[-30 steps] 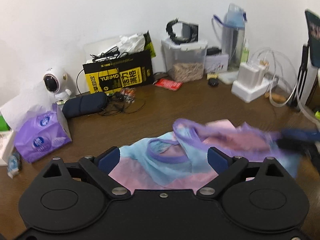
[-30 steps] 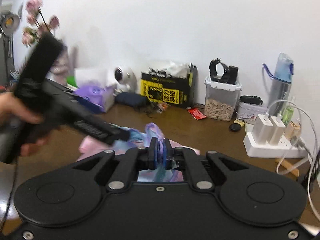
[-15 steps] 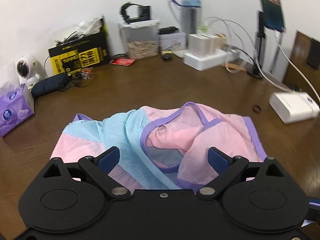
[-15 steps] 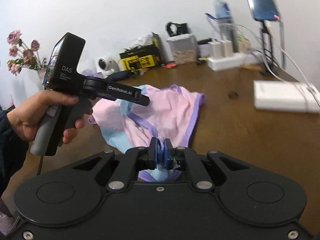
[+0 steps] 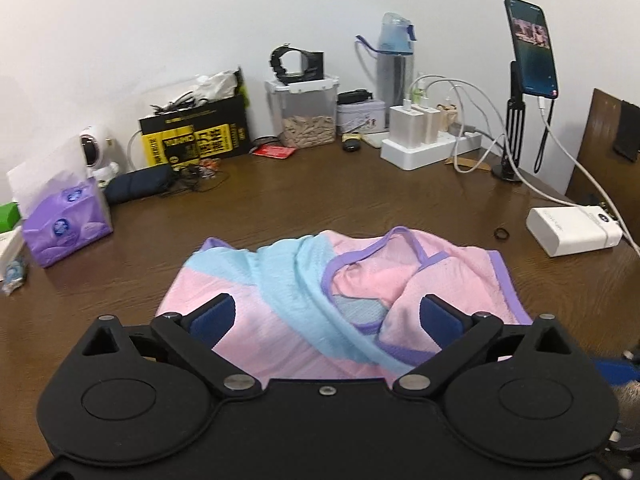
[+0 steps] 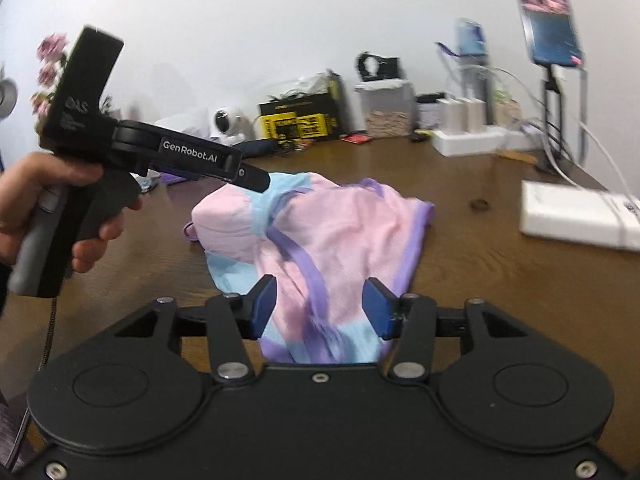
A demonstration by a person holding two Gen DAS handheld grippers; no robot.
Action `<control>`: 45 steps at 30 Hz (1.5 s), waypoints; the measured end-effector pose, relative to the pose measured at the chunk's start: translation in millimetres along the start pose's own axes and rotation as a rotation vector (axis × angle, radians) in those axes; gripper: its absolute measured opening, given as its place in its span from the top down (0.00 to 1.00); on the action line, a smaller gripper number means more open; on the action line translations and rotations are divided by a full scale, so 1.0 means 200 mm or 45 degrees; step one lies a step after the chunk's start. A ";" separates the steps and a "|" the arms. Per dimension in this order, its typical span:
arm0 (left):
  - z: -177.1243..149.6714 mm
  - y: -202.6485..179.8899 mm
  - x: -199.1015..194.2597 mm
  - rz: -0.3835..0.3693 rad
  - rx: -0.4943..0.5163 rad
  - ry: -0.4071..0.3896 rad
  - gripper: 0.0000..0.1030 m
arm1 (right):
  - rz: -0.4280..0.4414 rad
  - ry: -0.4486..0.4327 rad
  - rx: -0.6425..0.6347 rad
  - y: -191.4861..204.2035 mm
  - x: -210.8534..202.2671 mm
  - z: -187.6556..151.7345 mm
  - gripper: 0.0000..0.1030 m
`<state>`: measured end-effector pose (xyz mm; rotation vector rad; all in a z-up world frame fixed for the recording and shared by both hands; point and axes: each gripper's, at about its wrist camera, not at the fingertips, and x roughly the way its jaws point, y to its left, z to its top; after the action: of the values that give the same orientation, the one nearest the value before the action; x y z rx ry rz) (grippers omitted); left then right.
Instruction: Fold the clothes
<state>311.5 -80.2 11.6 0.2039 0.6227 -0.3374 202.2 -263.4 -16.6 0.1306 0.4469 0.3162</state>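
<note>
A pink and light-blue mesh tank top with purple trim [image 5: 320, 292] lies rumpled on the brown wooden table [image 5: 320, 200]; it also shows in the right wrist view [image 6: 332, 232]. My left gripper [image 5: 326, 316] is open and empty, hovering over the near edge of the top. My right gripper [image 6: 322, 308] is open and empty, its blue pads on either side of the top's near end. The left gripper shows in the right wrist view [image 6: 256, 178], held by a hand above the top's left side.
At the table's back stand a purple tissue pack [image 5: 66, 228], a small white camera [image 5: 94, 152], a yellow-black box [image 5: 196, 136], a clear container [image 5: 306, 116], a water bottle [image 5: 394, 60], a power strip [image 5: 424, 144] and a phone on a stand [image 5: 532, 48]. A white box [image 5: 572, 230] lies right.
My right gripper was shut on the top's edge and has opened, letting it go. The top now lies spread on the table. My left gripper stayed open, shifting slightly over it.
</note>
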 end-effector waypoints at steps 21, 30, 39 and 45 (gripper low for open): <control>-0.09 -0.28 0.03 -0.108 0.383 -0.032 0.01 | 0.173 -0.193 0.476 -0.26 -0.05 0.05 0.93; -0.16 -0.43 0.00 -0.159 0.572 -0.049 0.01 | 0.219 -0.231 0.559 -0.32 -0.09 0.02 0.93; -0.14 -0.50 0.01 -0.074 0.632 -0.143 0.01 | 0.250 -0.229 0.531 -0.31 -0.15 0.02 0.93; -0.09 -0.53 0.15 0.003 0.710 -0.163 0.77 | 0.196 -0.170 0.448 -0.27 -0.18 0.00 0.93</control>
<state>285.3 -181.0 -30.0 0.7115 0.3902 -0.5136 185.5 -326.6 -11.7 0.5280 0.3569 0.3754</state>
